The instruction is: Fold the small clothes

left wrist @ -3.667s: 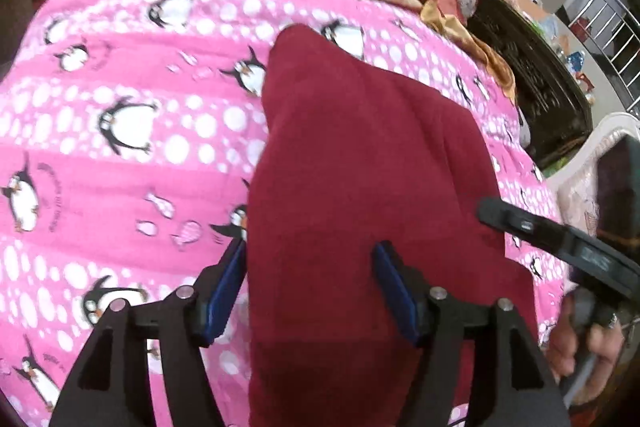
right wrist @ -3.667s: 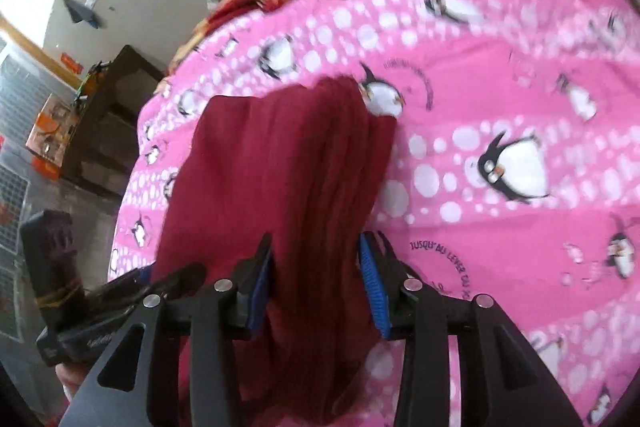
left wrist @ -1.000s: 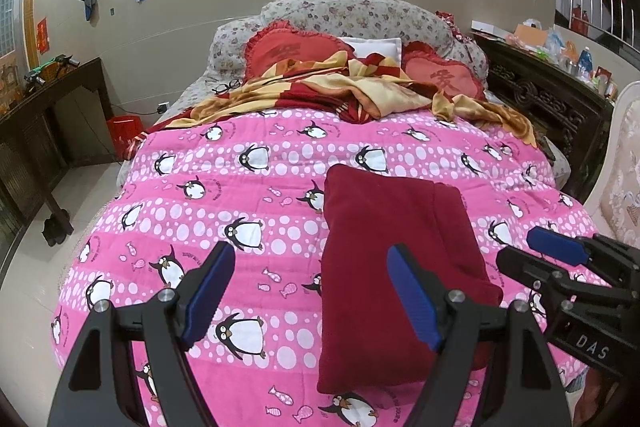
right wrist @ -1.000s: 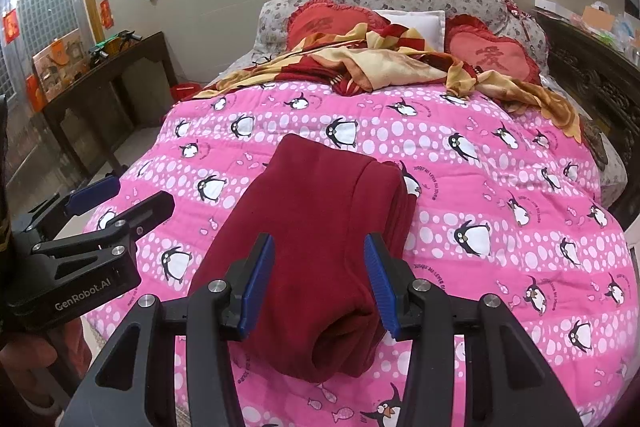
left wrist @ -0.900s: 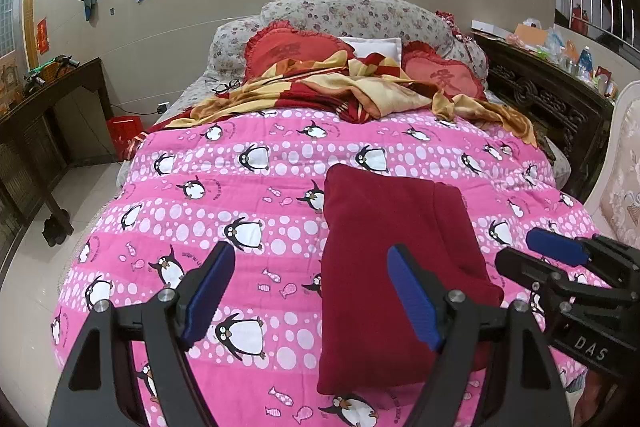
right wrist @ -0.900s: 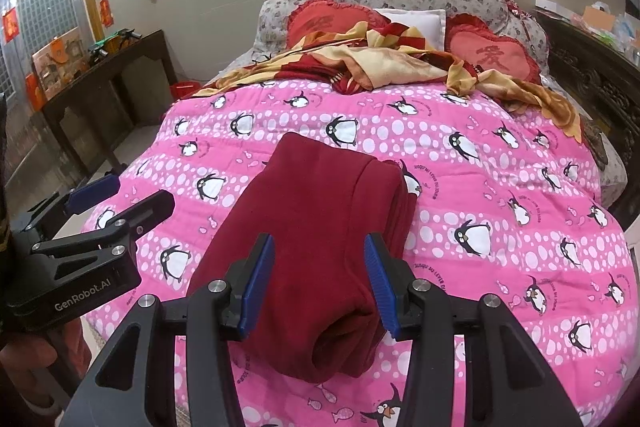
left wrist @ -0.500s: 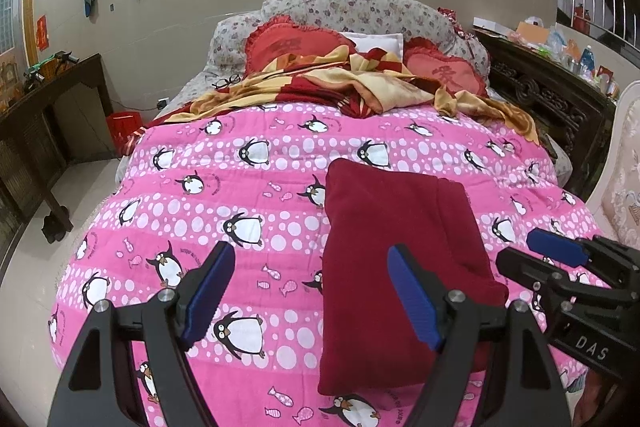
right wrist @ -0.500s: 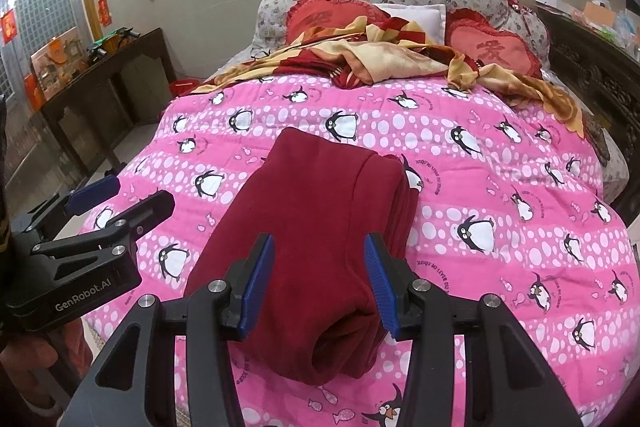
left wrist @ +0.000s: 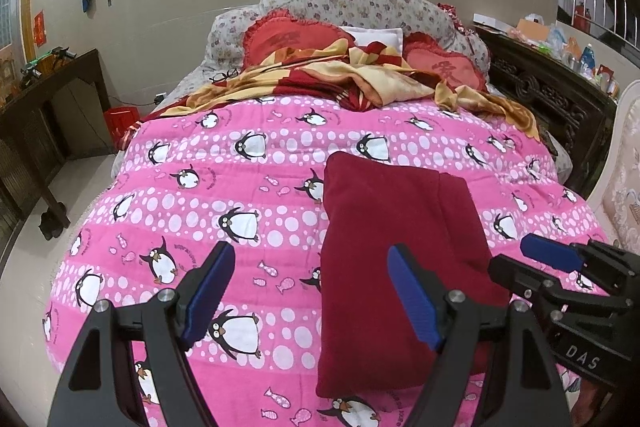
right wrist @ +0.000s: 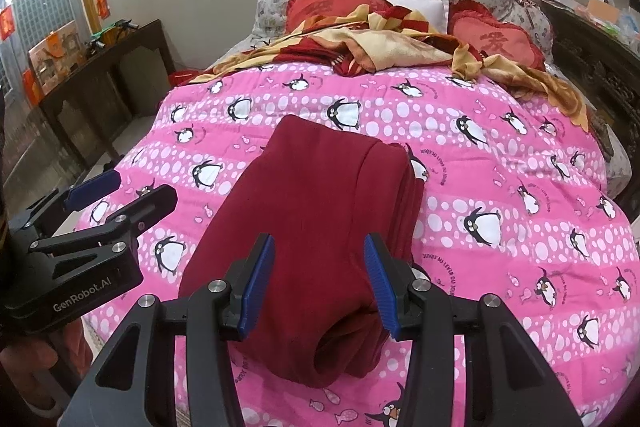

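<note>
A dark red garment [left wrist: 384, 227] lies folded into a long rectangle on the pink penguin quilt [left wrist: 224, 195]. It also shows in the right wrist view [right wrist: 320, 211], with its layered edges on the right side. My left gripper [left wrist: 308, 291] is open and empty, held above the quilt near the garment's left edge. My right gripper [right wrist: 318, 269] is open and empty, held above the garment's near end. Each gripper shows at the side of the other's view: the right one [left wrist: 560, 267], the left one [right wrist: 116, 195].
A crumpled yellow and red blanket [left wrist: 360, 75] and red heart cushions [left wrist: 288, 39] lie at the head of the bed. A dark wooden cabinet [left wrist: 48, 107] stands left, a carved dark sideboard [left wrist: 552, 95] right. A pale chair [left wrist: 624, 179] is at the far right.
Since 3.7 s ago both grippers have pulled back and up from the garment, and the left one has opened wider. Over the last second the views have barely shifted.
</note>
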`<state>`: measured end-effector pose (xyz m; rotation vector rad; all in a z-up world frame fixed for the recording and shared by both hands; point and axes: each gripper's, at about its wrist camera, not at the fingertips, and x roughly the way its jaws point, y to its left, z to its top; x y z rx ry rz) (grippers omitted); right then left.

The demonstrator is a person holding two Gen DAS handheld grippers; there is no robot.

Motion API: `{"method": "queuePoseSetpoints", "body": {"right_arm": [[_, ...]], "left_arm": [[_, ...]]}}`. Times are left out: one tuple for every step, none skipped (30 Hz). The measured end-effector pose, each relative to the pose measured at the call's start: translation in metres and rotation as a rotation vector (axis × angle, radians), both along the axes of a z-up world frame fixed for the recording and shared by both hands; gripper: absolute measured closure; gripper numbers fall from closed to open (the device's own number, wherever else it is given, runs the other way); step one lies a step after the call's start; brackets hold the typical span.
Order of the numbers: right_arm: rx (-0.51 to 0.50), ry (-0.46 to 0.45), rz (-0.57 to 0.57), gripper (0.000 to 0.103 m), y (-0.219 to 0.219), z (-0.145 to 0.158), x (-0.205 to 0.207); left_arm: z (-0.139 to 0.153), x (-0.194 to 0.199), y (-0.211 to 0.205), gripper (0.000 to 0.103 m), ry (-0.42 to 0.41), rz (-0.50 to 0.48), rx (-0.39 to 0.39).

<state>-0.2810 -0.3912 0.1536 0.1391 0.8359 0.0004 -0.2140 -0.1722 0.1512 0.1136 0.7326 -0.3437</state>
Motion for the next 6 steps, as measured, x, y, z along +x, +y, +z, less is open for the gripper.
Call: {"method": "queuePoseSetpoints", "body": {"right_arm": [[0.002, 0.003, 0.001, 0.053, -0.0002, -0.0011, 0.0006], [0.003, 0.005, 0.001, 0.053, -0.0006, -0.0019, 0.0012], [0.005, 0.008, 0.0, 0.053, -0.0012, -0.003, 0.0018], [0.006, 0.01, -0.001, 0.053, -0.0018, -0.0041, 0.0022], [0.007, 0.011, -0.002, 0.053, -0.0025, -0.0052, 0.0025], [0.006, 0.013, -0.004, 0.053, -0.0038, -0.0065, 0.0031]], "left_arm": [[-0.001, 0.0, 0.0002, 0.021, -0.004, -0.002, 0.0], [-0.0004, 0.0005, -0.0005, 0.021, -0.007, -0.003, 0.004], [-0.0021, 0.0009, -0.0006, 0.021, -0.012, -0.006, 0.009], [-0.0031, 0.0021, -0.0011, 0.021, -0.01, -0.008, 0.011], [-0.0038, 0.0039, -0.0016, 0.021, -0.005, -0.01, 0.011], [-0.0065, 0.0078, 0.0001, 0.021, 0.007, -0.008, 0.011]]}}
